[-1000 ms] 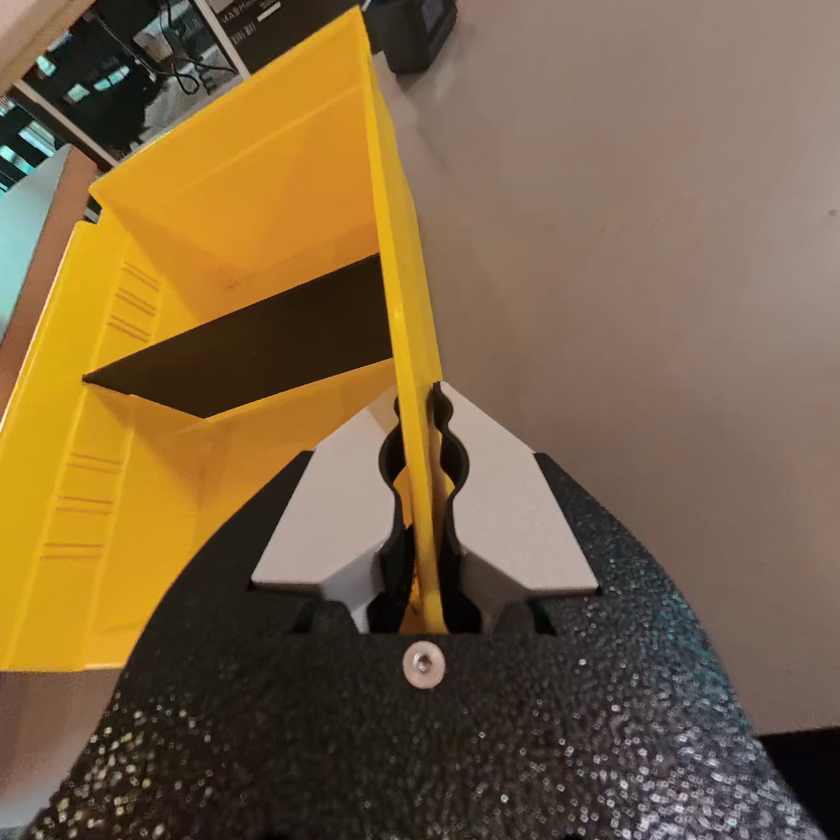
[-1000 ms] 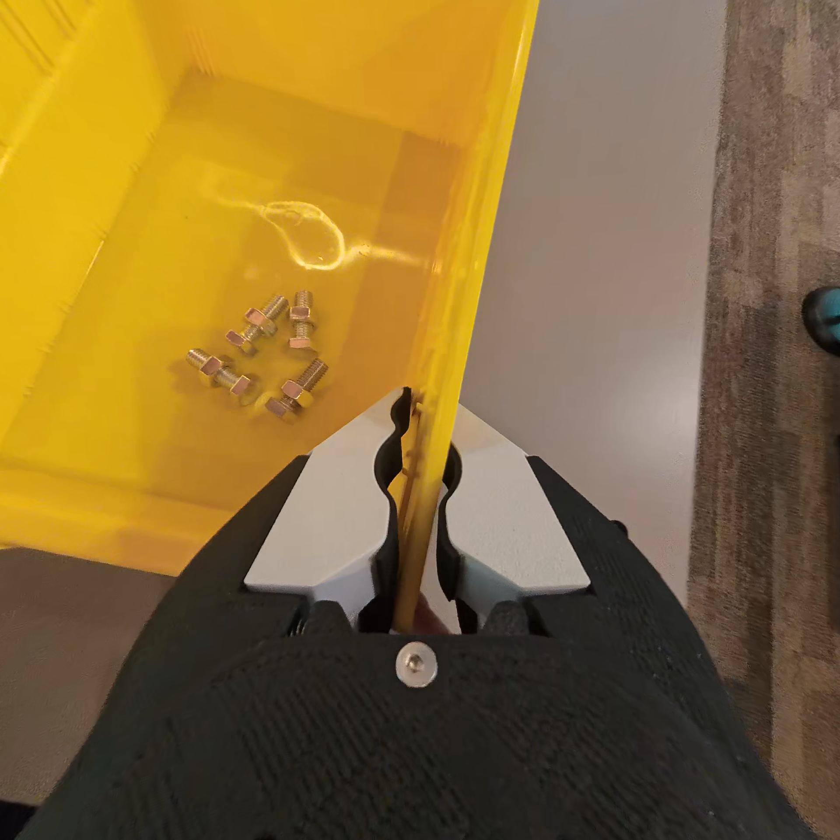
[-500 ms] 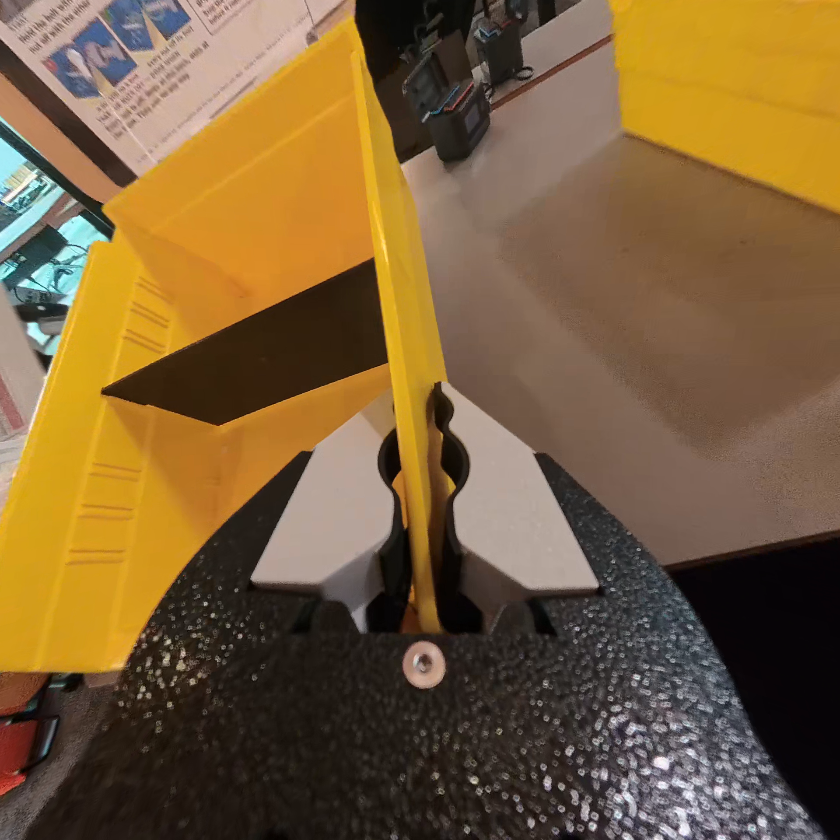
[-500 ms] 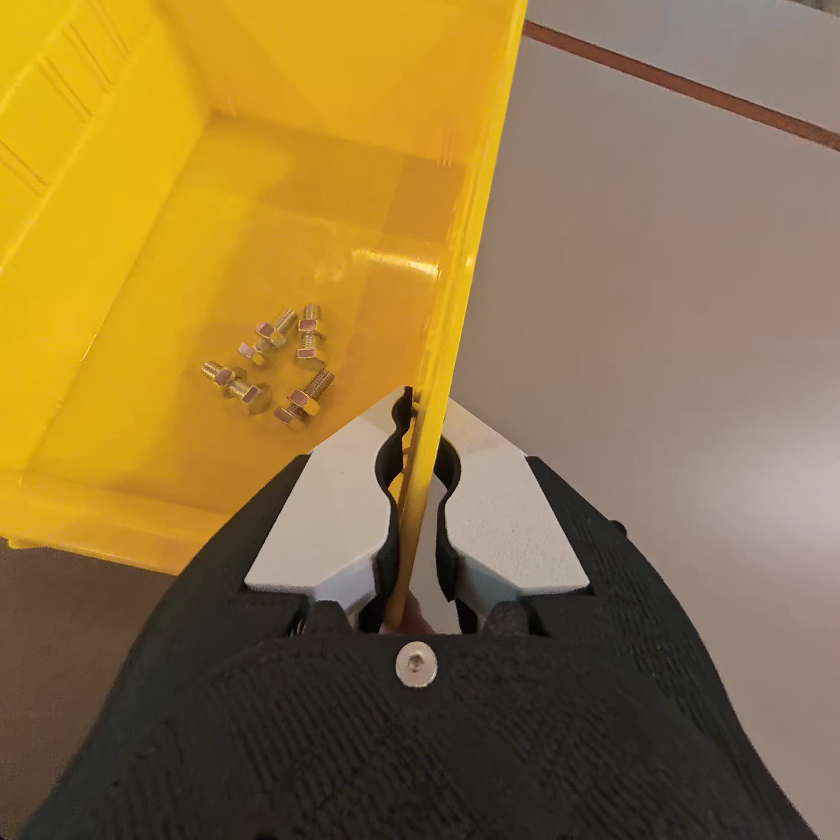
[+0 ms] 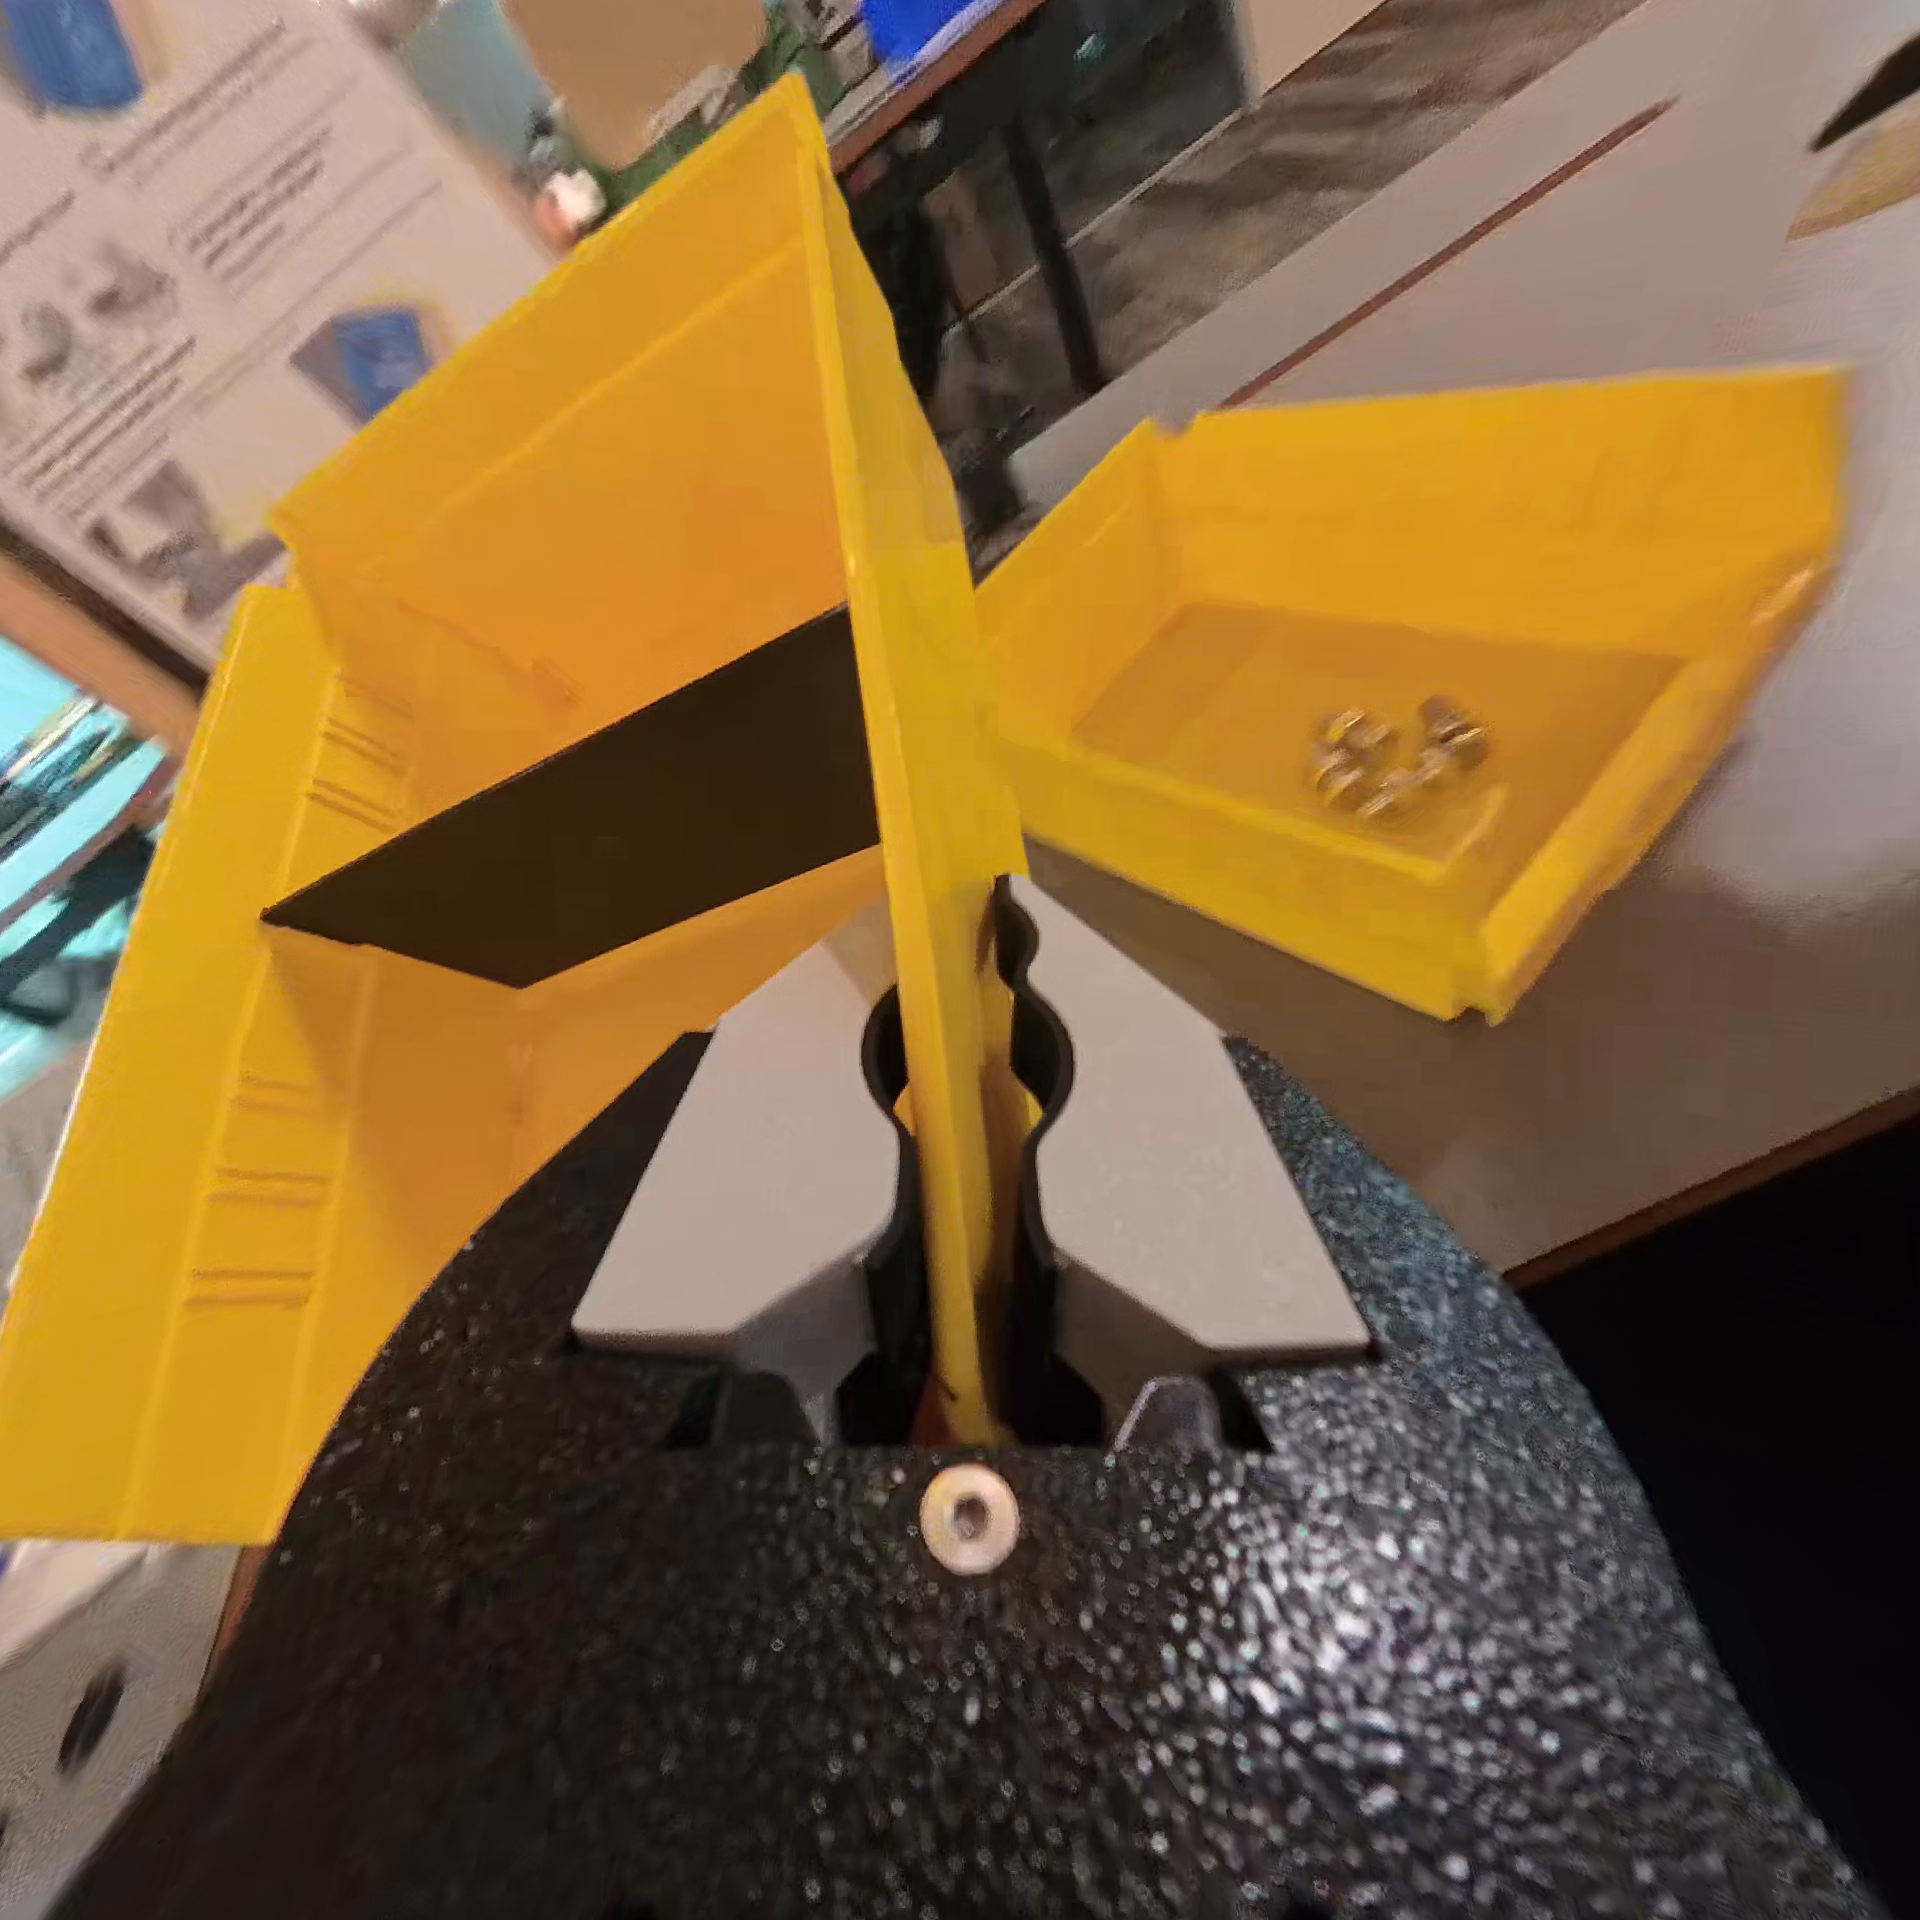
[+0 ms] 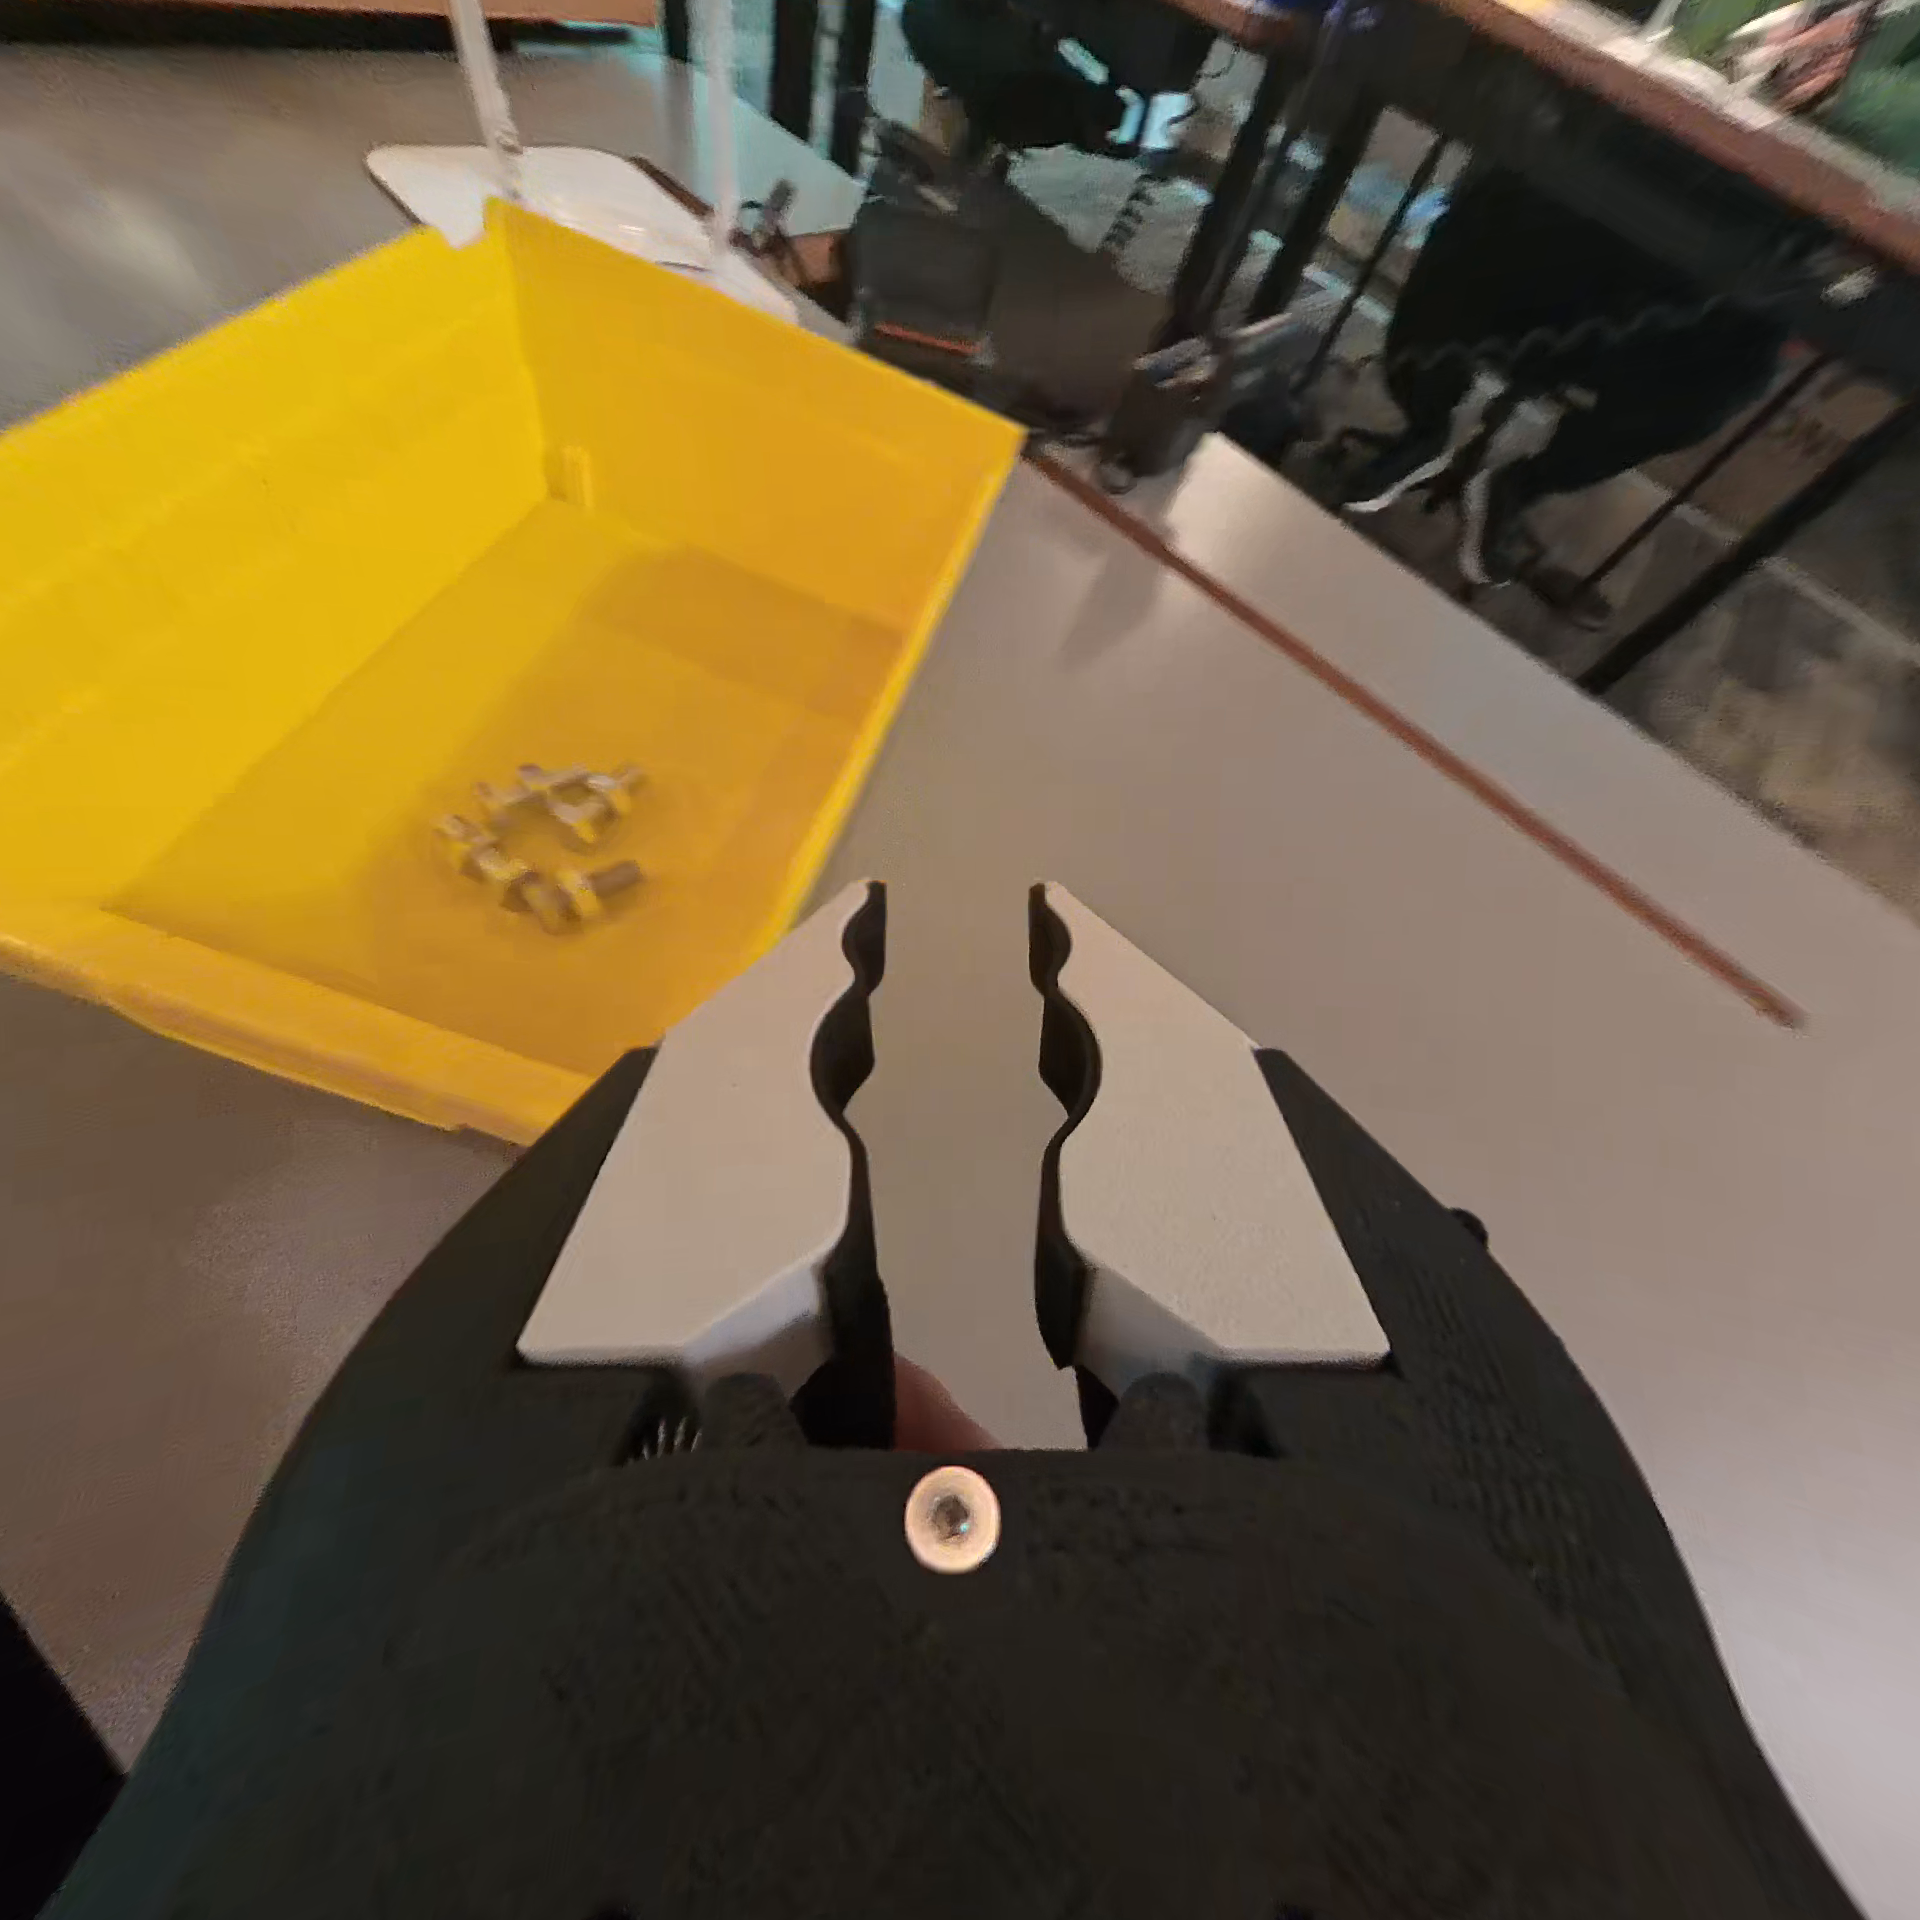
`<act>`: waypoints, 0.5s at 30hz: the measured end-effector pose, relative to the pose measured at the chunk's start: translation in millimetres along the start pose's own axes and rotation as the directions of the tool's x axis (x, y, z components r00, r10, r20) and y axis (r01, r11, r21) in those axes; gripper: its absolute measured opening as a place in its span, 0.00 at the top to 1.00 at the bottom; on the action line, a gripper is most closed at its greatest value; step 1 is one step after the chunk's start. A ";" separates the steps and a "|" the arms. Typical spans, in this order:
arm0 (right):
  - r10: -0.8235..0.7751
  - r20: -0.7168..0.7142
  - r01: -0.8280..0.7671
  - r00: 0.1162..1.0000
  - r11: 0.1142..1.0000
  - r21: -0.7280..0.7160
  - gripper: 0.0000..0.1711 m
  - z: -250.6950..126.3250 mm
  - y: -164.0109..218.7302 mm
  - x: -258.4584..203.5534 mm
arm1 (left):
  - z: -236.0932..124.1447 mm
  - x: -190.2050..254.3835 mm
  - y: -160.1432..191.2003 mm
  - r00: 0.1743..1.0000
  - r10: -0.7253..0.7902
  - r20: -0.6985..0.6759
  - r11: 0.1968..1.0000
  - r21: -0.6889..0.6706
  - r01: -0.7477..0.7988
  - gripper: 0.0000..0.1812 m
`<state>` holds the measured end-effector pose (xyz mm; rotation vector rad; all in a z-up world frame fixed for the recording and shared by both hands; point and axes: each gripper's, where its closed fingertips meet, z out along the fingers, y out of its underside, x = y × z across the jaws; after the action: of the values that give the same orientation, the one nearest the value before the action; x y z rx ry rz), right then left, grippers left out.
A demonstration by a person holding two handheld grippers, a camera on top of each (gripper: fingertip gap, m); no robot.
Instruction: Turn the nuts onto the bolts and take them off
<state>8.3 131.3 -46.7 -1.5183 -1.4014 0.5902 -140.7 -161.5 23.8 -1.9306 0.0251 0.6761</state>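
Observation:
My left gripper [image 5: 951,914] is shut on the side wall of a yellow bin [image 5: 582,582] that has a black divider [image 5: 592,821] across it; the bin is held up at a tilt. A second yellow bin [image 6: 727,447] rests on the grey table and holds several bolts with nuts on them [image 6: 545,836]; it also shows in the left wrist view [image 5: 1558,499], with the bolts [image 5: 1387,764] blurred. My right gripper [image 6: 956,904] is open and empty above the table, just right of this bin's right wall.
The grey table [image 6: 1247,935] has a brown seam line [image 6: 1455,769] running across it. A white stand base [image 6: 561,187] sits behind the bin. Dark table legs and bags [image 6: 1195,312] stand on the floor beyond. A poster wall [image 5: 208,260] is at far left. My hands' fingertips stand some 35 cm from each other.
My right gripper has let go of the bolt bin's wall, opened and drawn back; that bin now sits on the table. My left gripper has swung up with the divider bin.

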 end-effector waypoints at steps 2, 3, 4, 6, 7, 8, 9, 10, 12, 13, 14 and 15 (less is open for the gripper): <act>-0.020 -0.090 0.021 0.996 1.000 0.007 0.85 -27.4 -0.9 32.2 | 3.1 23.2 -35.0 0.994 0.043 -0.104 0.996 0.076 -0.035 0.96; -0.020 -0.137 0.023 0.990 0.999 0.024 0.85 -43.1 -2.2 47.3 | 7.6 38.6 -53.8 0.985 0.069 -0.161 0.991 0.121 -0.050 0.96; -0.009 -0.190 0.019 0.982 0.999 0.050 0.85 -60.0 -4.1 63.2 | 13.4 56.0 -73.1 0.971 0.094 -0.221 0.984 0.166 -0.057 0.96; 0.049 -0.310 -0.008 0.950 0.991 0.130 0.86 -96.6 -6.4 96.2 | 27.2 95.3 -111.6 0.927 0.149 -0.345 0.967 0.245 -0.065 0.96; 0.084 -0.361 -0.019 0.929 0.984 0.179 0.87 -115.0 -6.8 111.9 | 34.8 116.6 -130.5 0.897 0.175 -0.407 0.958 0.279 -0.060 0.96; 0.111 -0.403 -0.020 0.908 0.975 0.223 0.88 -132.7 -7.5 126.9 | 42.6 138.6 -148.6 0.863 0.203 -0.462 0.949 0.311 -0.057 0.96; 0.129 -0.440 -0.019 0.889 0.969 0.246 0.88 -149.4 -7.0 141.1 | 50.9 160.9 -165.8 0.828 0.233 -0.510 0.939 0.339 -0.056 0.96; 0.150 -0.482 -0.024 0.863 0.966 0.258 0.88 -166.6 -4.4 155.4 | 59.5 183.4 -181.8 0.791 0.261 -0.553 0.931 0.362 -0.054 0.96; 0.213 -0.570 -0.026 0.794 0.948 0.319 0.91 -203.0 2.4 181.4 | 77.2 227.9 -211.4 0.725 0.303 -0.619 0.919 0.390 -0.051 0.96; 0.244 -0.601 -0.020 0.761 0.935 0.355 0.92 -220.1 6.3 192.8 | 86.7 249.8 -224.2 0.696 0.319 -0.644 0.916 0.399 -0.051 0.96; 0.280 -0.626 -0.024 0.728 0.923 0.385 0.94 -235.3 11.6 202.7 | 96.7 271.6 -235.2 0.668 0.332 -0.666 0.914 0.403 -0.052 0.96; 0.312 -0.644 -0.034 0.698 0.914 0.405 0.94 -247.7 18.1 210.4 | 107.7 292.6 -244.3 0.646 0.339 -0.684 0.914 0.403 -0.053 0.96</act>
<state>274.2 253.7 95.9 -1.3593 -0.5148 0.2981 133.4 122.3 59.1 -1.7337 0.8429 -0.0489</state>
